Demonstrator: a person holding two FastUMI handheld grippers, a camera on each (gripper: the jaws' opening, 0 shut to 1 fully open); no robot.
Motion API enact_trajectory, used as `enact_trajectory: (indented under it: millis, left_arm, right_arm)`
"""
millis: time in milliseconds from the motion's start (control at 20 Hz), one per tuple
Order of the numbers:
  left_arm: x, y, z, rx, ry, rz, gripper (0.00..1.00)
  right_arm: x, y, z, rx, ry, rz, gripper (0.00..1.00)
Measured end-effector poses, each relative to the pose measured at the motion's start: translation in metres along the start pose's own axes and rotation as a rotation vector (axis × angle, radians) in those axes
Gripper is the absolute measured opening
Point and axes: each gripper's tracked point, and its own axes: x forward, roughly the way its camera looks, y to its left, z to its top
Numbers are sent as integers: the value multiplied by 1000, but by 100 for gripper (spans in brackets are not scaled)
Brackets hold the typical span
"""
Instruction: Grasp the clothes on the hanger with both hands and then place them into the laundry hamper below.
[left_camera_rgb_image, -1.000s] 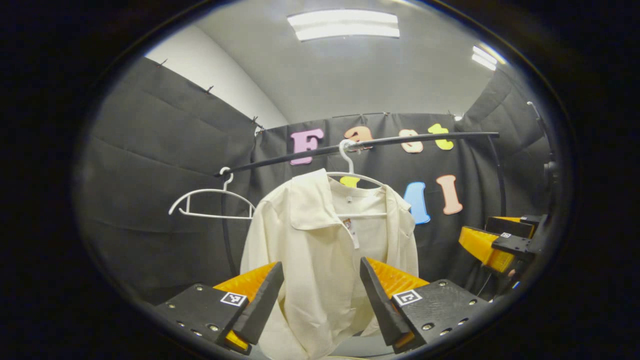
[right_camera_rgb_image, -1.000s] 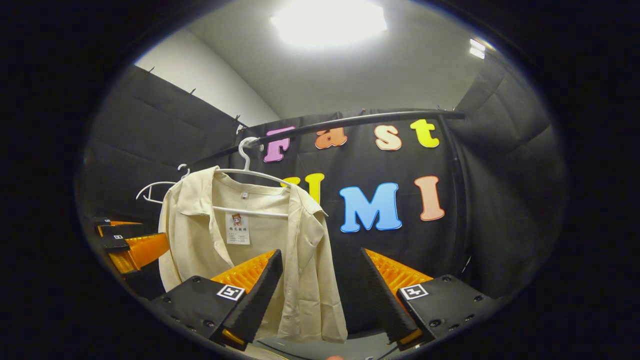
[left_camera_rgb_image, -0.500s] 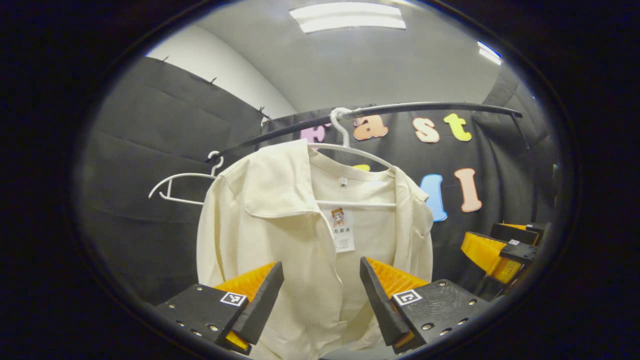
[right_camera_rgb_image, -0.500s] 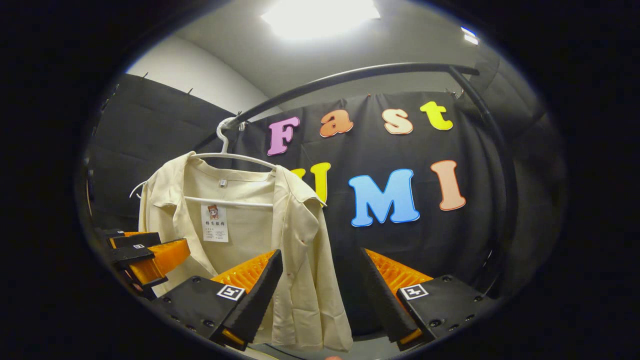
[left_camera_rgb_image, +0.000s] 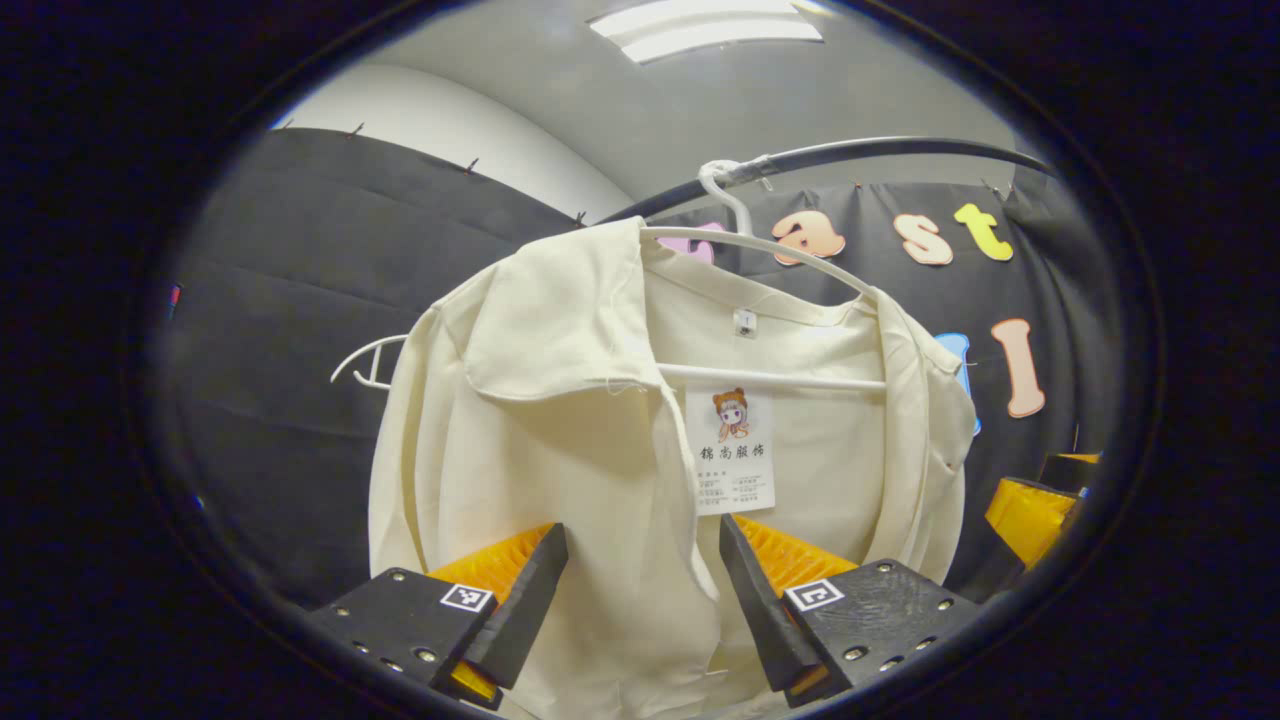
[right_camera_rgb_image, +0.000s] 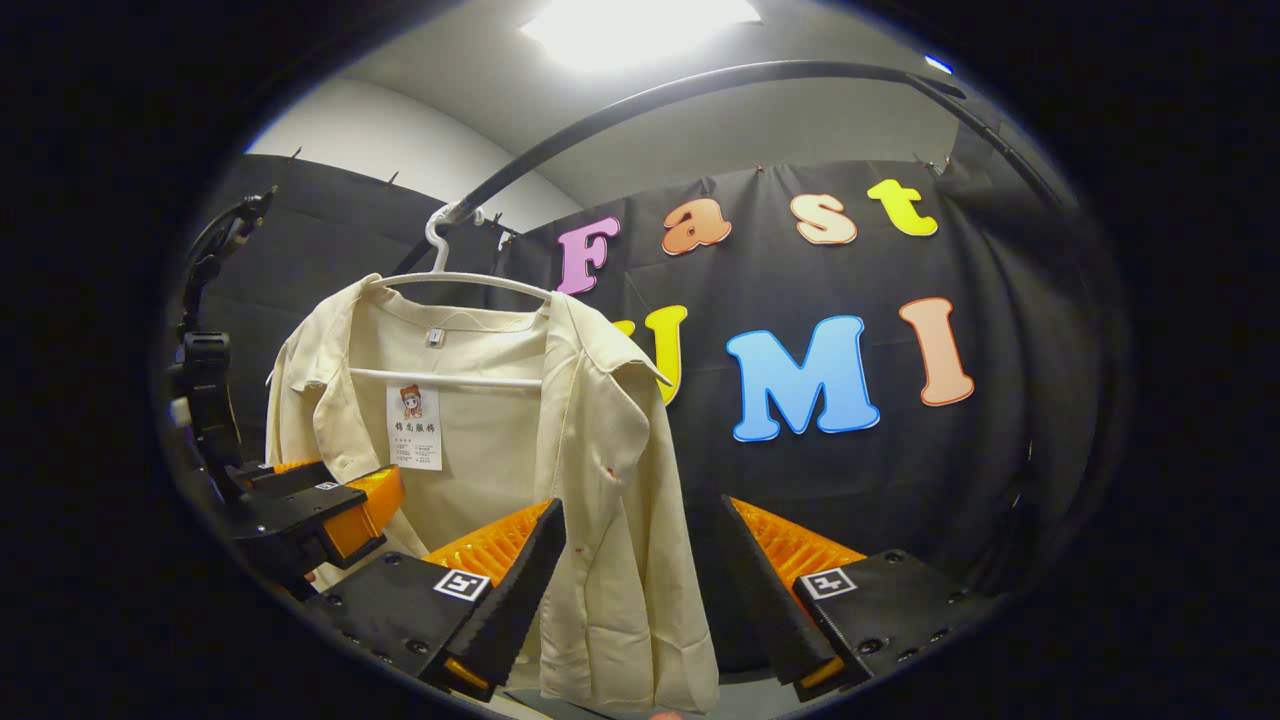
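Observation:
A cream collared shirt (left_camera_rgb_image: 560, 440) (right_camera_rgb_image: 590, 470) hangs on a white hanger (left_camera_rgb_image: 790, 250) (right_camera_rgb_image: 460, 282) from a black rail (left_camera_rgb_image: 880, 152) (right_camera_rgb_image: 640, 105). My left gripper (left_camera_rgb_image: 640, 590) is open just in front of the shirt's open front, its fingers framing the left panel's edge below the paper tag (left_camera_rgb_image: 735, 450). My right gripper (right_camera_rgb_image: 640, 590) is open too, with the shirt's right front panel and sleeve hanging between its fingers. The left gripper (right_camera_rgb_image: 310, 510) also appears in the right gripper view, at the shirt's left side; the right gripper (left_camera_rgb_image: 1035, 515) shows at the right edge of the left gripper view.
A second, bare white hanger (left_camera_rgb_image: 365, 360) hangs on the rail behind the shirt's left shoulder. Black cloth walls the booth on all sides. The rail's right upright (right_camera_rgb_image: 1010, 170) curves down at the far right.
Both grippers have moved closer to the shirt and upward, so it looms larger. The rail now sits higher in both views. Both stay open.

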Motion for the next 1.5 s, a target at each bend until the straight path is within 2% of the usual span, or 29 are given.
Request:
enact_trajectory:
  millis: [100,150,200,300,350,450,500,550,750,900,950,1000,1050,1150,1200,1250,1300,1500]
  left_arm:
    - [7,5,0,6,-7,22,90]
    - [10,9,0,5,-9,35,89]
    - [13,12,0,8,-9,48,89]
    - [17,17,0,21,-6,63,89]
    - [17,18,1,29,-5,67,89]
    - [16,24,0,40,-1,70,77]
    - [15,25,0,45,2,70,75]
    - [13,24,1,48,3,66,76]
    - [16,23,-1,86,19,67,73]
    - [22,22,-4,99,27,101,73]
    - [22,22,-3,97,36,116,55]
    - [24,20,-6,89,44,112,37]
    - [23,16,-4,78,48,91,30]
    - [22,38,-5,90,42,140,14]
    - [23,36,-3,87,41,127,2]
    - [21,33,-2,79,43,97,1]
    - [18,36,1,79,37,82,1]
    - [-6,61,38,140,-43,99,0]
  right_arm:
    - [11,8,-2,21,-3,28,96]
    - [16,11,-3,32,-4,40,93]
    - [22,15,-4,43,-6,50,96]
    - [40,22,-7,61,4,65,96]
    - [48,27,-11,72,15,74,93]
    - [63,36,-15,94,27,85,96]
    - [69,40,-18,106,33,88,96]
    - [74,43,-20,116,40,86,96]
    - [95,37,-29,159,76,-6,97]
    - [109,35,-35,212,125,-72,94]
    - [111,34,-37,207,136,-93,71]
    - [110,29,-35,186,134,-119,55]
    - [110,24,-30,163,115,-144,40]
    - [112,20,-24,128,107,-133,8]
    - [112,15,-23,111,100,-148,8]
    - [111,6,-20,96,86,-169,5]
    - [110,-5,-14,83,66,-194,8]
    - [92,-37,6,48,9,-291,8]
